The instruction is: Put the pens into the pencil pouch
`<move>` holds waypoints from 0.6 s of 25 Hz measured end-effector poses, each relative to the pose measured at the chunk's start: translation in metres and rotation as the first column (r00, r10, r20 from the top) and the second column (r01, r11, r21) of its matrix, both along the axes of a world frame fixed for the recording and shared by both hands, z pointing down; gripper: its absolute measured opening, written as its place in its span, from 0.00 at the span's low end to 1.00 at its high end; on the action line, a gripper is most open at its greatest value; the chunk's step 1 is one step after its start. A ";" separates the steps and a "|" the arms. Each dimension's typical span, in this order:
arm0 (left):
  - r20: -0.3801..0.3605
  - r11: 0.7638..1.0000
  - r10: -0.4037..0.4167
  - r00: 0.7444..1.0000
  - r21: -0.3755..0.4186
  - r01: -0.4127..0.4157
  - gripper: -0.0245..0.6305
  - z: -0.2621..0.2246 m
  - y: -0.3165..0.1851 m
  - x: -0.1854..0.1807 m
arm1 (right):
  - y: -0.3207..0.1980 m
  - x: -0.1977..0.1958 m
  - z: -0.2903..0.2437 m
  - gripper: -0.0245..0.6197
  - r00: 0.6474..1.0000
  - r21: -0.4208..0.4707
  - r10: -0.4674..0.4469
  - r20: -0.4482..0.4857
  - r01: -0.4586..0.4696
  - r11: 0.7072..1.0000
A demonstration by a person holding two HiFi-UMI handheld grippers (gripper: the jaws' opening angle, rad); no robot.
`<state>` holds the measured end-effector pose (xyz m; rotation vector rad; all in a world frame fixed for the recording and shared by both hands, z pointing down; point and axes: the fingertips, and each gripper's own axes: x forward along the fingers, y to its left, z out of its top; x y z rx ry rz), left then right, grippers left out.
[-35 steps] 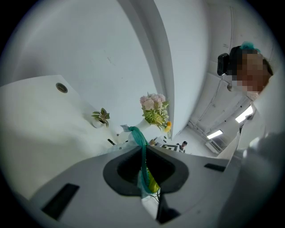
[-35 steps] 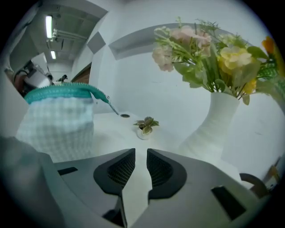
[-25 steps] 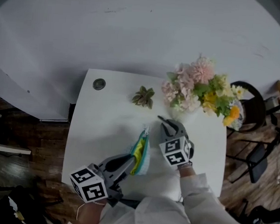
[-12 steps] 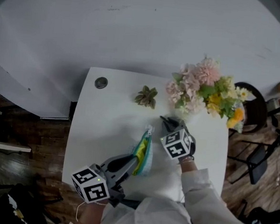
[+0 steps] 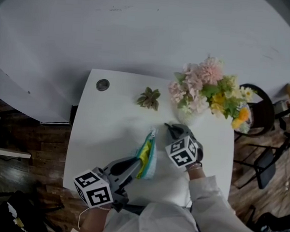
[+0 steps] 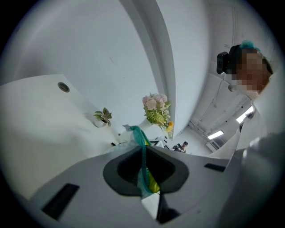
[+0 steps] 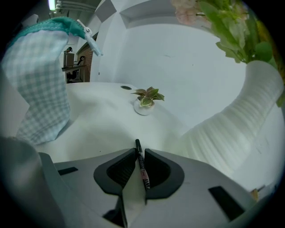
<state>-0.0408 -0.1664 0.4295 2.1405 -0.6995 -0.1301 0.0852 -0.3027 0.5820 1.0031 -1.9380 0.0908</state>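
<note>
My left gripper (image 5: 133, 164) (image 6: 142, 155) is shut on the lower end of the pencil pouch (image 5: 146, 155) (image 6: 140, 143), a teal checked fabric pouch with a yellow-green lining, and holds it up off the white table (image 5: 109, 125). My right gripper (image 5: 172, 132) (image 7: 140, 155) is just right of the pouch, pointing down at the table near the vase, and is shut on a thin black pen (image 7: 142, 168) whose tip sticks out past the jaws. In the right gripper view the pouch (image 7: 42, 84) hangs at the left with its zipper pull (image 7: 91, 39) at the top.
A white ribbed vase (image 7: 231, 129) of pink and yellow flowers (image 5: 206, 90) stands close to the right gripper. A small potted succulent (image 5: 148, 98) (image 7: 146, 100) sits behind, a round cable grommet (image 5: 102, 85) at the far left corner. A dark chair (image 5: 264, 116) stands beyond the right edge.
The right gripper has tilted a little with the pen still in it. The left gripper and the pouch have stayed where they were.
</note>
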 end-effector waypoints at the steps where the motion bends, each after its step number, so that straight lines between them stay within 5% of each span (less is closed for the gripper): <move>1: 0.001 1.000 0.003 1.000 0.007 -0.003 0.08 0.000 0.001 0.000 | 0.003 0.001 0.000 0.14 1.000 -0.006 -0.004 -0.007 0.004 1.000; 15: 0.006 1.000 0.015 1.000 0.023 -0.015 0.08 -0.004 0.020 0.004 | 0.064 0.020 -0.001 0.13 1.000 -0.132 -0.005 -0.013 0.003 0.991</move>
